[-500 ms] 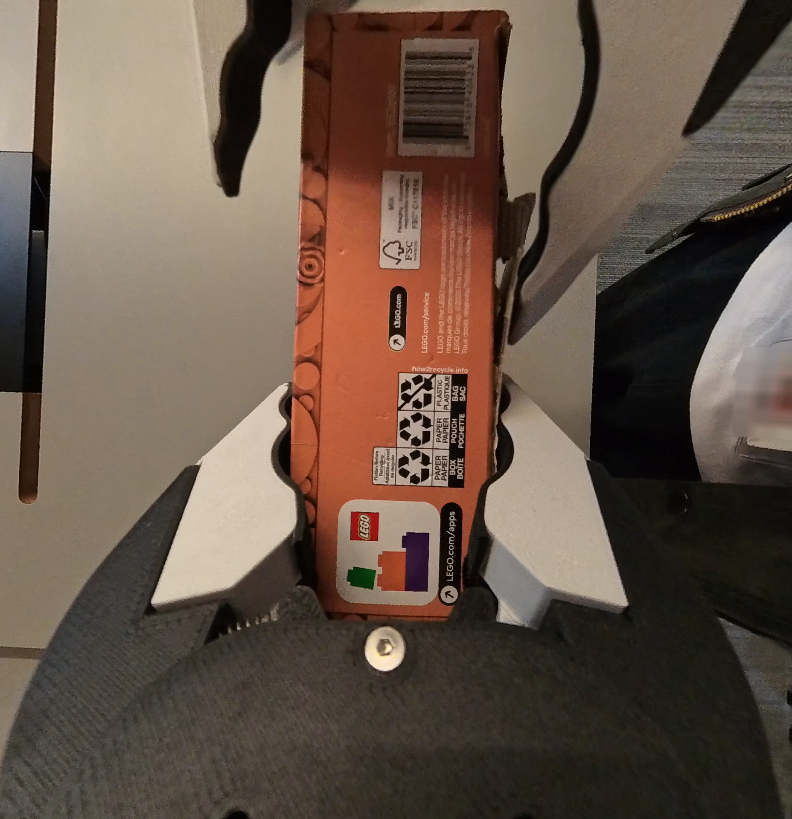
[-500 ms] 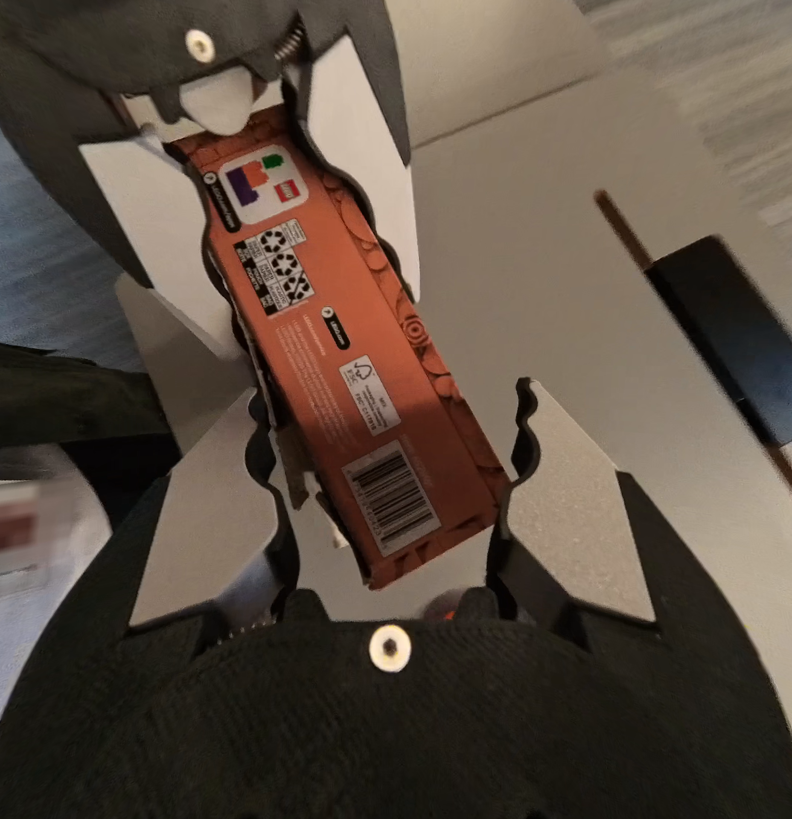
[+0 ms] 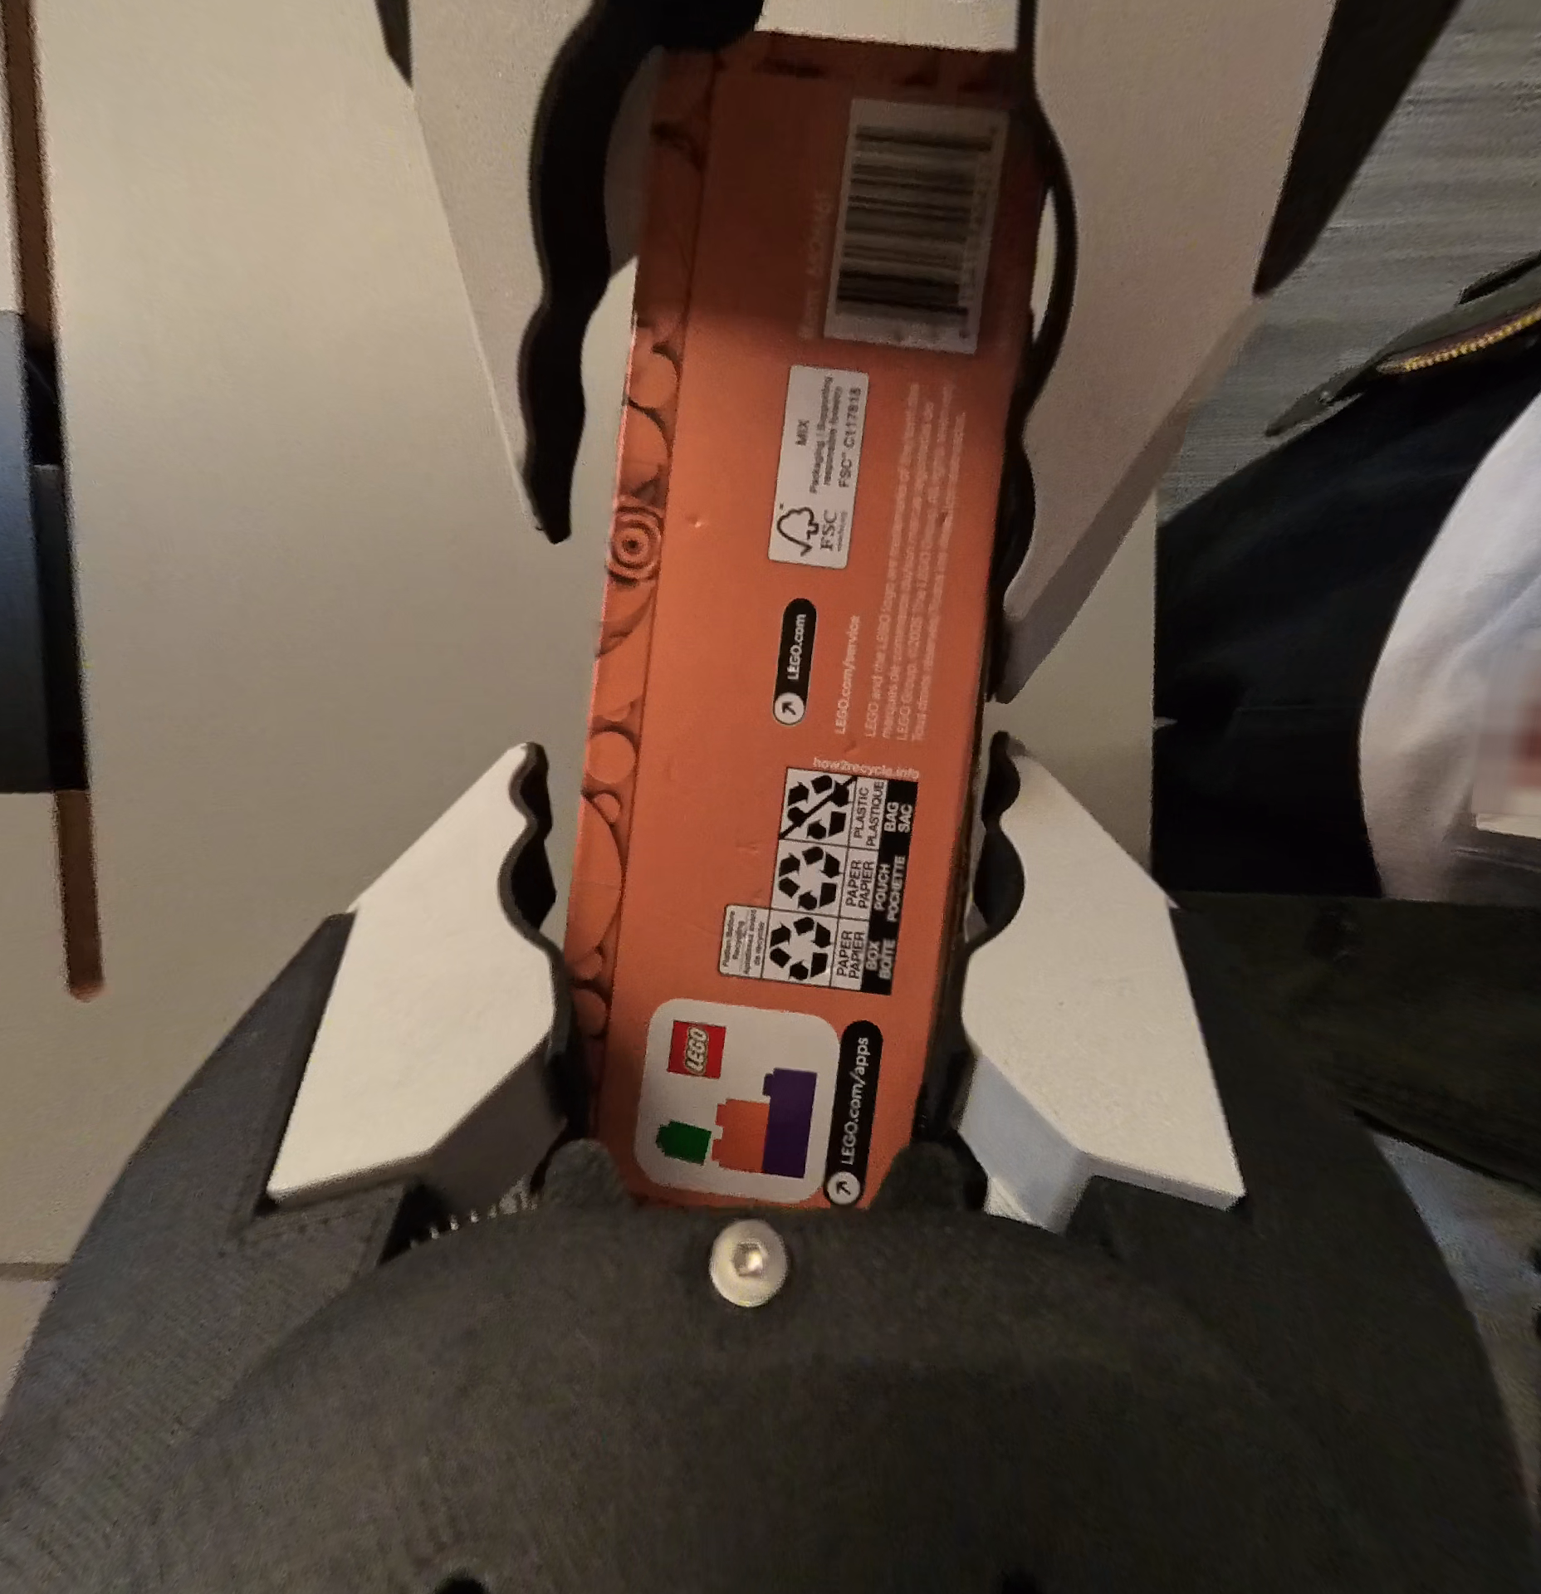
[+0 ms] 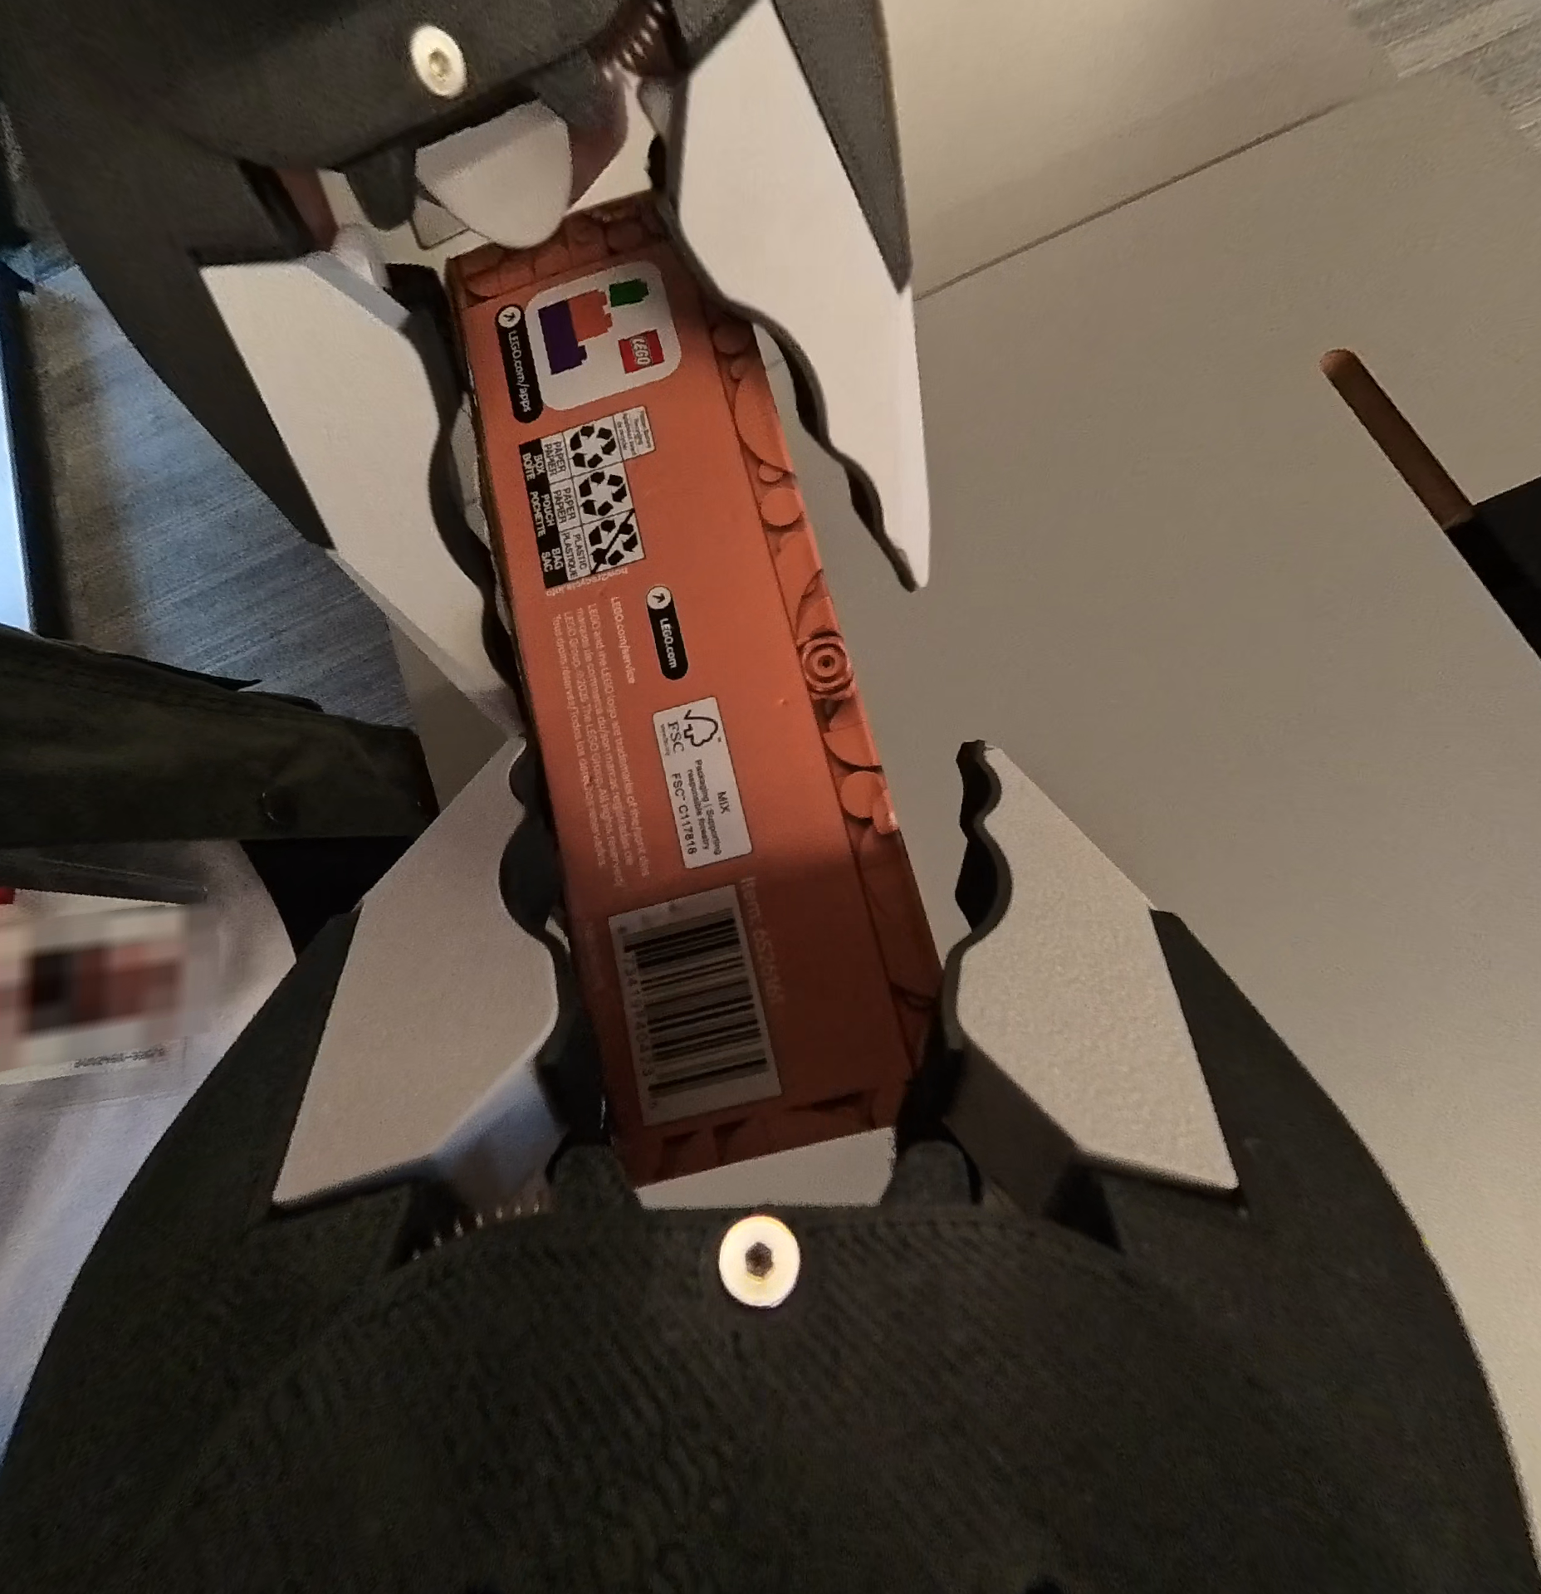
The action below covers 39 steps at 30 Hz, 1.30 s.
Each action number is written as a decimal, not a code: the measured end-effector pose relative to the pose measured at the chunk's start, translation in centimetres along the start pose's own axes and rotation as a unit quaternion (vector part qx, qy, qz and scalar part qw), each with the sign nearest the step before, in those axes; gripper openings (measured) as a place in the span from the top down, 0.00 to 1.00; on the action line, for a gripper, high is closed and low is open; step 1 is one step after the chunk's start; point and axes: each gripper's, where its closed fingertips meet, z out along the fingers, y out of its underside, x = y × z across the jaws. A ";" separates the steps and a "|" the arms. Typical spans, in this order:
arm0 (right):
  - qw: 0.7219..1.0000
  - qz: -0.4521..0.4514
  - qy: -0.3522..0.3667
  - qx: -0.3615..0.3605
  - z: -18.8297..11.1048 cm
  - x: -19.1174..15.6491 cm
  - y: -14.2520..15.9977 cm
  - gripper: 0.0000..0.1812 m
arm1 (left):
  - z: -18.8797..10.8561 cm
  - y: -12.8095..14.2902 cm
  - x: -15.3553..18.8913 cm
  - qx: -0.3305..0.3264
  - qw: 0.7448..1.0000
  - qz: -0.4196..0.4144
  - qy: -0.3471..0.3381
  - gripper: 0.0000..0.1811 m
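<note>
My left gripper has its jaws clamped on one end of a long orange cardboard box, the end bearing the coloured brick emblem. My right gripper takes the opposite end, the one with the barcode label; its jaws sit close on both sides of the box, but I cannot tell whether they press on it. The box is suspended between the two grippers above the white bench, clear of its surface. A narrow brown slot and a dark block lie on the bench to my right gripper's right. A person's dark clothing is visible beyond the bench edge.
</note>
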 end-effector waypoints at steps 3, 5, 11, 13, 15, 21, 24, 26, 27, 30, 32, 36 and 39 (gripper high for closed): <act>1.000 0.005 -0.002 0.001 0.0 0.1 -0.1 0.48 | 0.7 1.1 -0.1 -0.050 0.998 0.044 -0.006 0.44; 1.000 0.011 -0.008 -0.008 0.1 0.2 0.0 0.48 | 0.9 2.0 -0.3 -0.094 0.992 0.085 -0.026 0.38; 1.000 -0.003 -0.010 0.016 0.0 0.3 -0.6 0.47 | 0.9 1.7 -0.7 -0.078 0.994 0.076 -0.029 0.47; 0.999 -0.021 0.000 0.040 -0.2 0.2 -0.8 0.47 | 0.9 1.7 -0.6 -0.075 0.994 0.077 -0.030 0.47; 0.998 -0.036 0.017 0.054 -0.5 0.2 -1.0 0.43 | 0.9 1.6 -0.6 -0.074 0.994 0.075 -0.031 0.47; 0.973 -0.068 0.135 0.175 -6.6 0.7 -2.4 0.45 | 0.9 1.6 -0.6 -0.073 0.995 0.067 -0.032 0.47; 0.964 -0.039 0.160 0.209 -8.1 0.2 -1.2 0.39 | 0.9 1.5 -0.5 -0.071 0.995 0.059 -0.033 0.47; 0.962 -0.046 0.191 0.187 -7.1 0.2 -0.5 0.25 | 1.0 1.5 -0.5 -0.069 0.996 0.054 -0.033 0.47; 0.961 -0.058 0.201 0.180 -6.5 0.0 -0.4 0.23 | 1.0 1.4 -0.5 -0.068 0.996 0.054 -0.033 0.47; 0.961 -0.041 0.202 0.183 -4.9 0.4 -0.7 0.23 | 1.0 1.4 -0.4 -0.066 0.996 0.054 -0.034 0.47; 0.966 -0.019 0.196 0.168 -4.0 1.1 -0.4 0.26 | 1.0 1.4 -0.4 -0.066 0.996 0.054 -0.035 0.47; 0.975 -0.030 0.161 0.150 -3.3 0.8 -0.4 0.48 | 1.0 1.3 -0.4 -0.062 0.996 0.050 -0.036 0.47; 0.976 -0.037 0.149 0.152 -3.2 0.8 -0.5 0.50 | 1.0 1.0 -0.3 -0.048 0.997 0.049 -0.033 0.47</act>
